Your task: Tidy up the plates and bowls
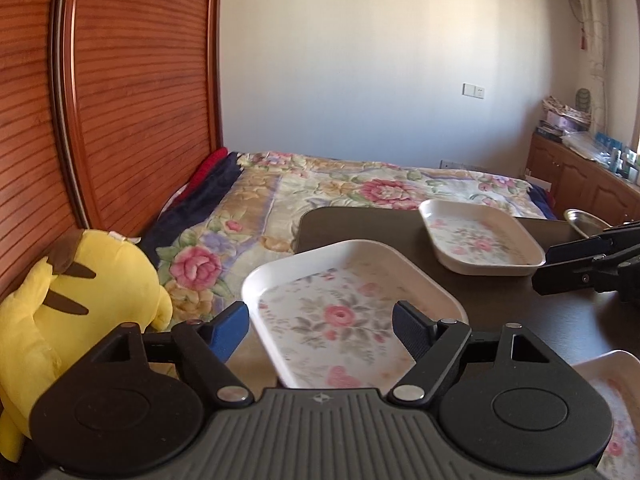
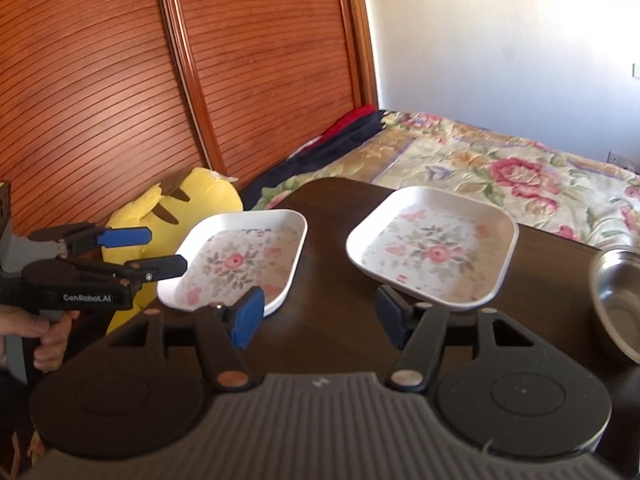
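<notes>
Two white square plates with pink flower prints lie on a dark table [image 2: 332, 208]. The left plate [image 2: 240, 256] hangs over the table's left edge; it fills the left wrist view [image 1: 348, 304]. The right plate [image 2: 434, 248] lies flat further right, also seen from the left wrist [image 1: 480, 236]. A third flowered plate [image 1: 616, 408] shows at the lower right. A steel bowl [image 2: 618, 296] sits at the table's right edge. My left gripper [image 1: 320, 332] is open, its fingers either side of the left plate's near corner. My right gripper [image 2: 320, 316] is open and empty, just before the right plate.
A yellow plush toy [image 2: 176, 216] leans against the wooden slatted wardrobe doors [image 2: 120, 80] left of the table. A bed with a flowered quilt [image 2: 500, 168] lies behind the table. A wooden cabinet [image 1: 580, 176] with clutter stands at the far right.
</notes>
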Demonstrator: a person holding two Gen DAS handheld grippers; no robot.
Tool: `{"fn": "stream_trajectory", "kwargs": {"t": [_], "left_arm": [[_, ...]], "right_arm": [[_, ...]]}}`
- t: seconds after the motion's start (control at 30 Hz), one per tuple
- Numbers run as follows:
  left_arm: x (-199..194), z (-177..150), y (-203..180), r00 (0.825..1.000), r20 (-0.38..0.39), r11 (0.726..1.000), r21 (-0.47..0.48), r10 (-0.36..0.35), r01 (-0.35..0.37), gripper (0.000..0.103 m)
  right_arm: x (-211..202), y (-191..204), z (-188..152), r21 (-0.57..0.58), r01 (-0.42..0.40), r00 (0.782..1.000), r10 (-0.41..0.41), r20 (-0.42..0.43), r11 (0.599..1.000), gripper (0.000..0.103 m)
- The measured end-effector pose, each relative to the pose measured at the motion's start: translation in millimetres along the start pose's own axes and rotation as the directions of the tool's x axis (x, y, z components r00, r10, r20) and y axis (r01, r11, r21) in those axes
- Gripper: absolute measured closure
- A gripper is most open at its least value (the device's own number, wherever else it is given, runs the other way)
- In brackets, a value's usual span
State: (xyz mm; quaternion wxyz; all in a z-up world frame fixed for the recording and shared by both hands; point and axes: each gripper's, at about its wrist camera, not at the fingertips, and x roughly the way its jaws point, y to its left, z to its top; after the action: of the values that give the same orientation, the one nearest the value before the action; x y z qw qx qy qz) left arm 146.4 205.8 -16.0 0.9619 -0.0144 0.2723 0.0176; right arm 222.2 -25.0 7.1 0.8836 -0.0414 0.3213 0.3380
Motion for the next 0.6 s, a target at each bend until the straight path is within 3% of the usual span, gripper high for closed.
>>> {"fn": "stream_trajectory", "kwargs": {"t": [0.3, 0.6], "left_arm": [[23, 0, 21, 1.0, -0.029, 0.999, -0.031, 0.01, -0.011, 0.035], [39, -5, 35, 0.998, -0.061, 0.998, -0.06, -0.005, 0.001, 0.051]], "right_arm": [[44, -4, 16, 0.054, -0.059, 0.995, 0.063, -0.076, 0.997, 0.041], [76, -3, 20, 0.034, -0.067, 0.988, 0.071, -0.136, 0.997, 0.052]]}}
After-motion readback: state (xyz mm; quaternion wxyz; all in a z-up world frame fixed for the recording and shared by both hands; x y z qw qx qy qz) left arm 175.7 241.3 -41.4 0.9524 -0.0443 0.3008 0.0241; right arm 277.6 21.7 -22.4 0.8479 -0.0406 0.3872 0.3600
